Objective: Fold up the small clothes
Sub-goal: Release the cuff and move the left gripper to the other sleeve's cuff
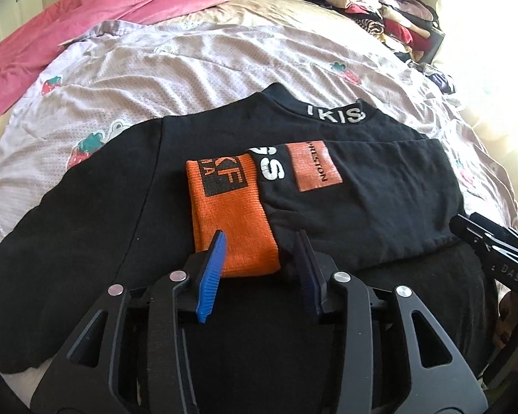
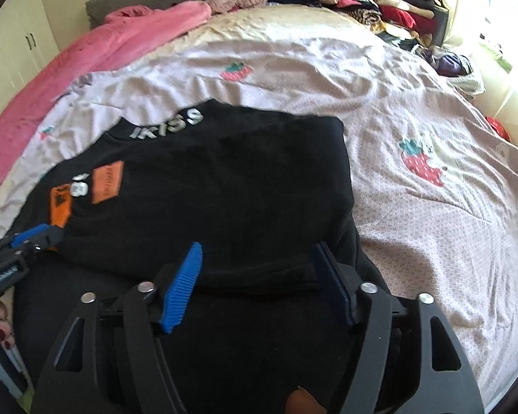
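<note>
A black sweatshirt [image 1: 362, 207] with white collar letters lies flat on the bed, its right sleeve folded across the chest so the orange cuff [image 1: 231, 220] lies in the middle. It also shows in the right wrist view [image 2: 231, 186]. My left gripper [image 1: 259, 238] is open just above the near end of the orange cuff, holding nothing. My right gripper [image 2: 259, 252] is open over the folded right side of the sweatshirt, near its lower part, also empty. The right gripper shows at the edge of the left wrist view [image 1: 493, 252], and the left gripper in the right wrist view [image 2: 27, 238].
The bed has a pale strawberry-print cover [image 2: 414, 158]. A pink blanket [image 1: 86, 24] lies at the far left. A pile of folded clothes [image 1: 380, 7] sits at the far right corner. White cupboards [image 2: 13, 51] stand left of the bed.
</note>
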### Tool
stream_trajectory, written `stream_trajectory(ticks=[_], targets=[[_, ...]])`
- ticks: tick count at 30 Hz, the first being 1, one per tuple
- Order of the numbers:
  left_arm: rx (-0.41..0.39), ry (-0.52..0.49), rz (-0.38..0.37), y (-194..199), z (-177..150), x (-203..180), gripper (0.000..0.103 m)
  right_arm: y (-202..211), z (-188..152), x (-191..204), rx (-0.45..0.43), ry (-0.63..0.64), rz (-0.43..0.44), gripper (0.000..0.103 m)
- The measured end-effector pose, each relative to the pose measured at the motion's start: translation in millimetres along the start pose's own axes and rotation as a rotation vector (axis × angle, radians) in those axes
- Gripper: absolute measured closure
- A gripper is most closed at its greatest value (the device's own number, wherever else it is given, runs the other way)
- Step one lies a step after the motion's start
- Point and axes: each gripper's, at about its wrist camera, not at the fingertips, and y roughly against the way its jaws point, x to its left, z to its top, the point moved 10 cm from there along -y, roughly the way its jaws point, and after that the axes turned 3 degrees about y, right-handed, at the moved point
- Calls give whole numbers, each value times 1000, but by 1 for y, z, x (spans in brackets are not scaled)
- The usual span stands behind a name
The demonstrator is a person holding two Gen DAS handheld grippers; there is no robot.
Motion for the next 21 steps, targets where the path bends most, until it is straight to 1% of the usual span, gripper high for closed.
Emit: stream_trajectory(ticks=[1, 3, 4, 5, 8, 9, 10, 11, 13, 14, 16, 21], targets=[[-2, 1, -2, 2, 0, 0, 67, 4, 1, 2, -8, 3, 1, 34], [-6, 2, -4, 7, 0, 0, 66, 14, 3, 7, -29, 6, 14, 30], [-12, 2, -6, 11, 0, -1, 62, 19, 4, 9, -39, 4, 25, 24], [-17, 1, -8, 13, 0, -1, 56, 24, 5, 11, -50, 0, 31, 22], [-34, 0, -13, 24, 1, -1, 51, 38, 10, 17, -75, 3, 44, 22], [-39, 1, -12, 27, 1, -1, 49, 42, 11, 19, -82, 5, 46, 22], [-44, 2, -12, 31, 2, 0, 39, 47, 13, 21, -92, 8, 50, 22], [-49, 3, -13, 34, 2, 1, 37, 51, 15, 23, -99, 9, 52, 22], [-61, 8, -14, 41, 2, 3, 34, 60, 18, 28, -118, 16, 63, 22], [-67, 11, -12, 45, 2, 4, 27, 64, 20, 31, -127, 22, 68, 22], [-80, 18, -6, 53, 2, 8, 25, 73, 23, 39, -146, 39, 79, 22], [-107, 42, 9, 71, 0, 23, 25, 92, 32, 61, -184, 78, 122, 22]])
